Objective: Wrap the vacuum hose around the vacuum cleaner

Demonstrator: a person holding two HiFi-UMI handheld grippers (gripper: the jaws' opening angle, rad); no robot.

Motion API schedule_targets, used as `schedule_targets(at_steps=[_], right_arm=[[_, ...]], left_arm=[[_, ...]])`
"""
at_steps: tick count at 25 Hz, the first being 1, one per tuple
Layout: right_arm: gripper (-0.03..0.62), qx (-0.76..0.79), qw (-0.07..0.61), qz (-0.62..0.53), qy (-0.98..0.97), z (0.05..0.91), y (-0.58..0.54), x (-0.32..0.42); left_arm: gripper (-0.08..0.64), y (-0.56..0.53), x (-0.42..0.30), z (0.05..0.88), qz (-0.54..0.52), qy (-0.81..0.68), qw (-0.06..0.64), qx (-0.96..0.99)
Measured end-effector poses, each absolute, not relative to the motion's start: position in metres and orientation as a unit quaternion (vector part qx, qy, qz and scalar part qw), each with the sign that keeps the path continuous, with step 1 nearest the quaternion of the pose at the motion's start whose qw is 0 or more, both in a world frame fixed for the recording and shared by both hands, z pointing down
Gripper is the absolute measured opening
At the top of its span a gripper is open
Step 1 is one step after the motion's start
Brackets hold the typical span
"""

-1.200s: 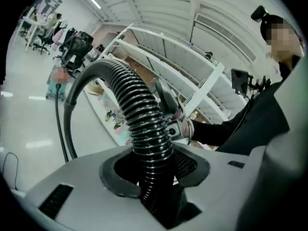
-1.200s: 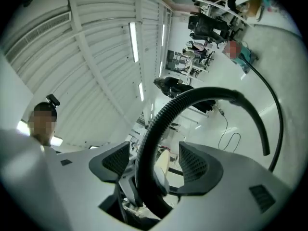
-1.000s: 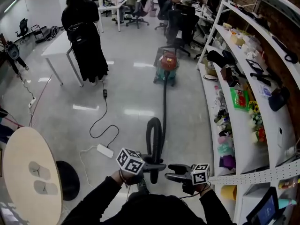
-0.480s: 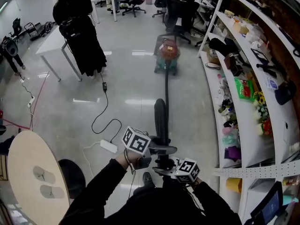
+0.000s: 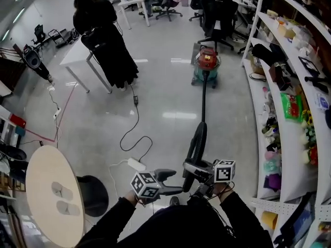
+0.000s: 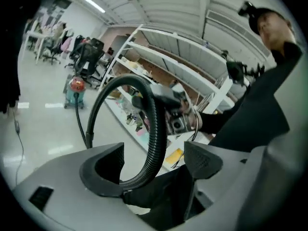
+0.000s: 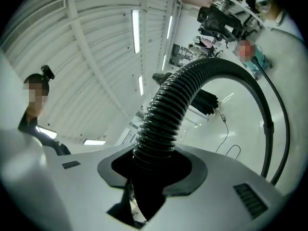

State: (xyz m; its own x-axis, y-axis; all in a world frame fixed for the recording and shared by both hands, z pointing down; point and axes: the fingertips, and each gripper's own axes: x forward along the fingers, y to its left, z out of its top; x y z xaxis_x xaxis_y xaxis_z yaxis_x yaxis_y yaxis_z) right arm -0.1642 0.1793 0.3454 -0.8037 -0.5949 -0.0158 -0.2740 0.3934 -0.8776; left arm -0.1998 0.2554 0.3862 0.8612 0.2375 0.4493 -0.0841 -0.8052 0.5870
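Two grippers have traded roles since a second ago. Then the left gripper pinched the black ribbed plastic vacuum hose while the right gripper stood spread beside it. Now the right one is clamped on the hose, and the left one's jaws are opening wide. The hose loop has also moved from 6 o'clock towards 5 o'clock, and the head view has swung, so the red and teal canister vacuum cleaner now stands at 1 o'clock on the glossy grey floor.

In the left gripper view, the left gripper has dark, cupped, textured pads, and the corrugated hose runs between them without being squeezed. In the right gripper view, the right gripper presses its curved dark pads around the hose. From there the hose rises in a thick ringed arch, thins to a smooth tube and runs to the distant cleaner.

Both forearms reach forward from 6 o'clock in a black left sleeve and a black right sleeve. Both grippers sit close together at waist height, the right slightly higher, each topped by a white cube with square markers. At 8 o'clock is a round pale wooden table. Curved white shelves fill 3 o'clock.
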Motion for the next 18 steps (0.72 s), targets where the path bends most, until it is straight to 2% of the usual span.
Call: schedule_targets(at_steps=[3, 7, 9, 10, 13, 18], right_arm=[[0.158, -0.255, 0.18, -0.522, 0.794, 0.345, 0.155, -0.145], [0.158, -0.234, 0.222, -0.548, 0.771, 0.329, 0.122, -0.118], [0.158, -0.228, 0.248, -0.559, 0.757, 0.325, 0.107, -0.1], [0.158, -0.221, 0.264, -0.566, 0.749, 0.323, 0.099, -0.091], [0.169, -0.175, 0.312, -0.569, 0.741, 0.31, 0.079, -0.075], [0.273, -0.169, 0.303, -0.548, 0.761, 0.317, 0.058, -0.056]], left_arm=[[0.397, 0.273, -0.155, 0.407, 0.28, 0.041, 0.238, 0.929], [0.387, 0.257, -0.106, 0.435, 0.296, 0.005, 0.228, 0.928], [0.198, 0.24, -0.095, 0.429, 0.28, -0.017, 0.234, 0.931], [0.153, 0.232, -0.092, 0.422, 0.271, -0.025, 0.236, 0.933], [0.15, 0.212, -0.085, 0.396, 0.259, -0.032, 0.249, 0.933], [0.15, 0.169, -0.072, 0.365, 0.22, -0.018, 0.348, 0.911]])
